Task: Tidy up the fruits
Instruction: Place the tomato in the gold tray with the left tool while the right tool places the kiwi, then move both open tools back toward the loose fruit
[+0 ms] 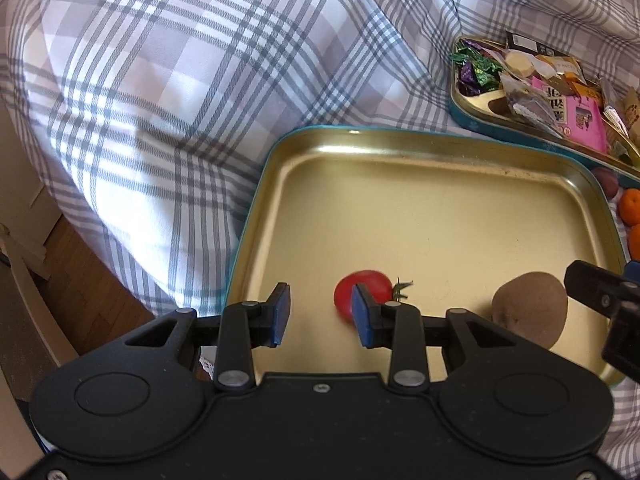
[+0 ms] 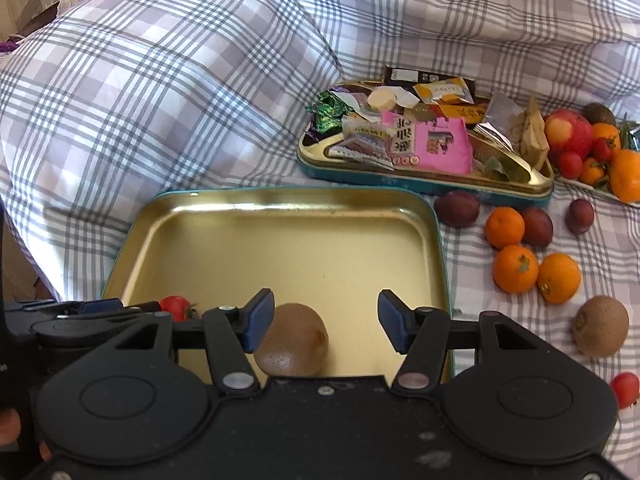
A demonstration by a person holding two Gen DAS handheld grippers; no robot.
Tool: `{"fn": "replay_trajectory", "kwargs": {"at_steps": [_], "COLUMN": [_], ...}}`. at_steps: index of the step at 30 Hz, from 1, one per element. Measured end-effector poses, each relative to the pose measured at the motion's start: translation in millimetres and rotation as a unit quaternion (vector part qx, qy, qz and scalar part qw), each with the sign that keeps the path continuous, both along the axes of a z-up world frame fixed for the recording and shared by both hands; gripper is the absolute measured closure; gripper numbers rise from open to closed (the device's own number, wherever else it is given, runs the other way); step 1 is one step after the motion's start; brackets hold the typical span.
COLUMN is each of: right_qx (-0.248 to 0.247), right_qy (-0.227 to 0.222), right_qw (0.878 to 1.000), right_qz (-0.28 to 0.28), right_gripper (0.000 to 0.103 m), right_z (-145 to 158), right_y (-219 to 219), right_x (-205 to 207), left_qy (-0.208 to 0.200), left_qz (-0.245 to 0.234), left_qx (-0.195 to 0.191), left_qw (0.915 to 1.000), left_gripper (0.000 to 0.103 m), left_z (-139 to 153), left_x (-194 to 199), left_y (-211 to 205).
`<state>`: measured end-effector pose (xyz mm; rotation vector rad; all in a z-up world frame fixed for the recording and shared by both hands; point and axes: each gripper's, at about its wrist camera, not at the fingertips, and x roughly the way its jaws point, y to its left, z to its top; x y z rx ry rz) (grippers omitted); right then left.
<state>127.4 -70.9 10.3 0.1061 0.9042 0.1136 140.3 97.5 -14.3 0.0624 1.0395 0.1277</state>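
- The left gripper (image 1: 322,314) hung over the gold tin tray (image 1: 420,168); its jaws stood apart with nothing between the pads.
- A red tomato (image 1: 362,290) lay on the tray floor, behind the gripper's right-side finger, not gripped.
- The right gripper (image 2: 326,320) stood released, jaws wide apart over the tray's near edge.
- A kiwi (image 2: 294,342) rested in the tray beside that gripper's left pad; contact could not be determined.
- Three oranges (image 2: 516,270) and another kiwi (image 2: 600,332) lay on the plaid bedcover (image 2: 160,100), right of the tray.
- A second tin (image 2: 424,178) behind held snack packets.
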Motion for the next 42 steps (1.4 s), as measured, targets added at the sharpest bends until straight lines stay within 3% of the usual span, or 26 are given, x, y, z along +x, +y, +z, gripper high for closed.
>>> {"fn": "replay_trajectory", "kwargs": {"at_steps": [27, 42], "right_qx": [-0.005, 0.002], "right_qy": [-0.024, -0.020], "right_qw": [1.000, 1.000], "right_qz": [-0.003, -0.011], "right_gripper": [0.042, 0.042], "right_z": [16.6, 14.6], "right_y": [-19.5, -31.1], "right_x": [-55.1, -56.9], "left_qy": [-0.018, -0.005], "left_qz": [-0.020, -0.019], "left_qx": [0.004, 0.009], "left_qw": [0.9996, 0.9998], "left_gripper": [0.060, 0.060], "left_z": [16.2, 12.5], "left_x": [-43.0, -48.7], "left_y": [-30.8, -49.0]}}
